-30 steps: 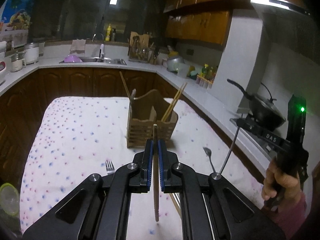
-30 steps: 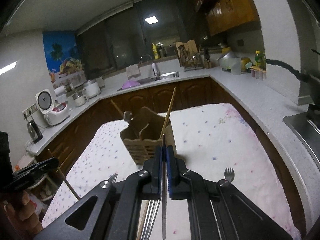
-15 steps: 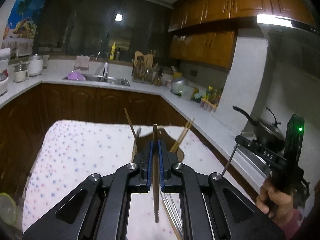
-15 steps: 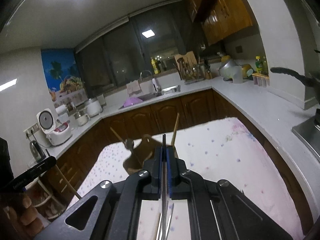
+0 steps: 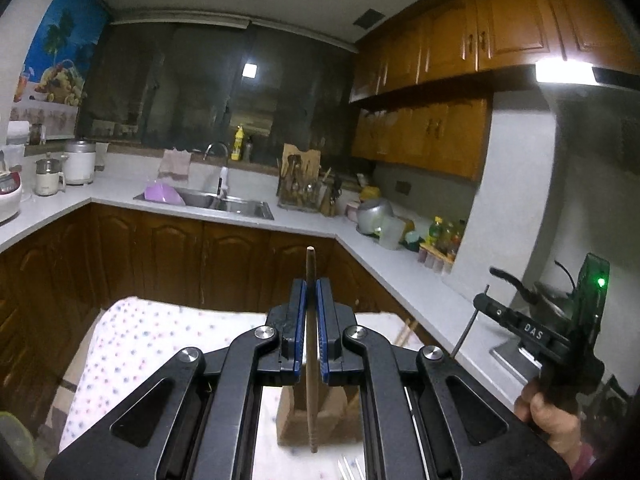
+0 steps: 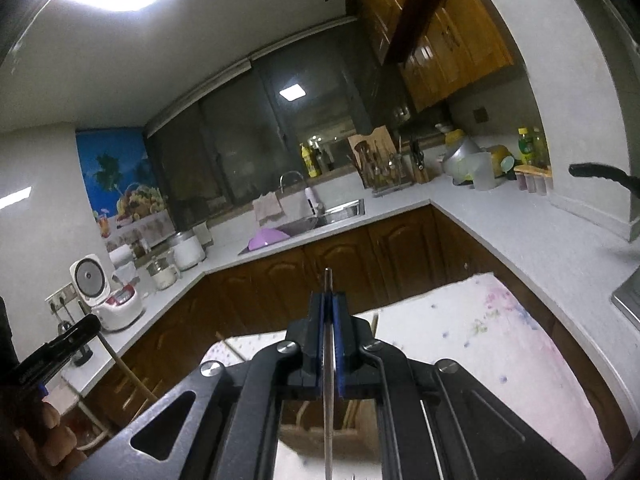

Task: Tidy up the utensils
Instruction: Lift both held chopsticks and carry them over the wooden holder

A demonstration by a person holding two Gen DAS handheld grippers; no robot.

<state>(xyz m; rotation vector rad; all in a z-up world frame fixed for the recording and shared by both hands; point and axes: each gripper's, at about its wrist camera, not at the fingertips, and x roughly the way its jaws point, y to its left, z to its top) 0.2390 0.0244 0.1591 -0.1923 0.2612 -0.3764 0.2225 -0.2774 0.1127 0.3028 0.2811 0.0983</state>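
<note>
**Both tongs clamped on slim utensils above the wooden caddy**

Now the left gripper [image 5: 311, 292] is closed tight on a wooden chopstick [image 5: 310, 360], which runs straight down the narrow slot between the blue pads [image 5: 299, 320]. Its blunt top pokes out past the fingertips, and its ribbed lower end reaches down in front of the wooden utensil holder [image 5: 292, 420], which sits on the dotted tablecloth [image 5: 132, 352] directly below the tongs. The stick is brown, round and thin, darker toward the grooved tip. A fork [image 5: 348, 470] shows only its tines at the bottom edge, lying on the cloth just right of the chopstick's tip.

The right gripper [image 6: 328, 304] is likewise pinched shut, here on a thin metal rod [image 6: 328, 400] (a utensil handle or a steel chopstick, I cannot tell which). It is grey, shiny and very slender, standing out beyond the fingertips at the top and running down past the bottom of the frame. Beneath it lies the same wooden utensil holder [image 6: 352, 428], partly hidden by the gripper's frame, with light wooden sticks [image 6: 374, 326] rising from it beside the pads.

Seen from the left wrist view, the right gripper is held off to the right, above the counter edge, its rod slanting downward.
</note>
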